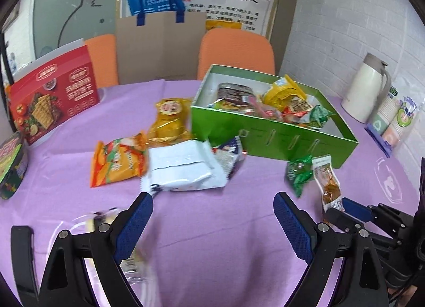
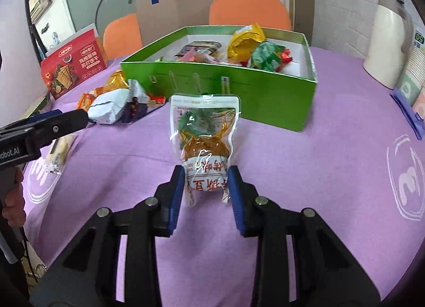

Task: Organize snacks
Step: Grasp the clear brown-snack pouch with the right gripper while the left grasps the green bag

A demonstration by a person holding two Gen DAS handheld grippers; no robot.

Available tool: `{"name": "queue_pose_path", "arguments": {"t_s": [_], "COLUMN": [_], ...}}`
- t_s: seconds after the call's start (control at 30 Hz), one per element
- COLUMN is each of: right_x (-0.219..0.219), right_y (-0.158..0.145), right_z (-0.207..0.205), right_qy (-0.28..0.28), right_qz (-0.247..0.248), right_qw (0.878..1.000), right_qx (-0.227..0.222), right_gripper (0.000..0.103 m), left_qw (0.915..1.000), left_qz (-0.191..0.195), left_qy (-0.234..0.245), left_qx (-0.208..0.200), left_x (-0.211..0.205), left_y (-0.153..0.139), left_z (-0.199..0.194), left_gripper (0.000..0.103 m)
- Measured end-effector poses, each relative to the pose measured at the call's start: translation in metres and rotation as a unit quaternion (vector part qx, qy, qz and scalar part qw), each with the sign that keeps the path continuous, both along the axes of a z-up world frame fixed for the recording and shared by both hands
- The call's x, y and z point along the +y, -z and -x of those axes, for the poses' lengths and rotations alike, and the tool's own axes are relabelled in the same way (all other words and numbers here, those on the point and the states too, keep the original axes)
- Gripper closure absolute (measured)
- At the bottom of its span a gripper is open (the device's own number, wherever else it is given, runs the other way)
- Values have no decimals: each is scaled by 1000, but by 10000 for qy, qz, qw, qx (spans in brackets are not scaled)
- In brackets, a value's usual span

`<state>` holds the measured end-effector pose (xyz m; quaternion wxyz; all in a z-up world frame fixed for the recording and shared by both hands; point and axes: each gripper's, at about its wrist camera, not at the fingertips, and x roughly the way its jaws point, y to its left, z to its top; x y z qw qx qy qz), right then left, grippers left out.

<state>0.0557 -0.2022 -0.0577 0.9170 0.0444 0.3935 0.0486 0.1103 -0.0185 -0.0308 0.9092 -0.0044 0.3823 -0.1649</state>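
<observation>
My right gripper (image 2: 205, 187) is shut on the bottom of a clear pouch of brown snack (image 2: 204, 145), held upright in front of the green box (image 2: 220, 94). The left wrist view shows that pouch (image 1: 328, 182) and the right gripper (image 1: 342, 208) at the right. The green box (image 1: 265, 134) holds several snack packets. My left gripper (image 1: 212, 216) is open over the purple cloth with nothing between its fingers. Ahead of it lie a white packet (image 1: 183, 169), an orange chip bag (image 1: 117, 161), a yellow bag (image 1: 170, 121) and a small green packet (image 1: 298, 171). A clear-wrapped snack (image 2: 57, 153) lies under the left gripper (image 2: 61, 121).
A red cracker box (image 1: 53, 97) stands at the back left and a dark bowl tub (image 1: 10, 163) at the left edge. A white thermos (image 1: 366, 92) and a pack of paper cups (image 1: 395, 118) stand at the right. Two orange chairs (image 1: 236, 52) and a cardboard sheet are behind the table.
</observation>
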Motion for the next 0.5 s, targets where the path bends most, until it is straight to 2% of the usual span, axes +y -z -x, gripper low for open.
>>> {"name": "queue_pose_path", "arguments": {"t_s": [0.1, 0.17, 0.3, 0.43, 0.5], "right_x": [-13, -20, -35, -47, -50], "right_y": [-4, -6, -5, -3, -2], "right_z": [6, 11, 14, 15, 15], "right_qy": [-22, -18, 164, 313, 339], "right_qz": [-196, -216, -237, -319, -339], "right_qw": [9998, 9997, 9995, 9990, 9988], "right_qx": [-57, -93, -102, -99, -75], "right_gripper": [68, 67, 67, 67, 67], "left_qw": [9988, 9985, 9975, 9954, 9935], "left_qz": [33, -79, 23, -60, -47], "left_qy": [489, 545, 689, 940, 1108], "left_qx": [52, 56, 147, 188, 254], "left_x": [-33, -48, -68, -94, -106], "left_y": [0, 3, 6, 12, 16], "left_z": [-5, -6, -16, -28, -33], "left_gripper": [10, 12, 14, 15, 22]}}
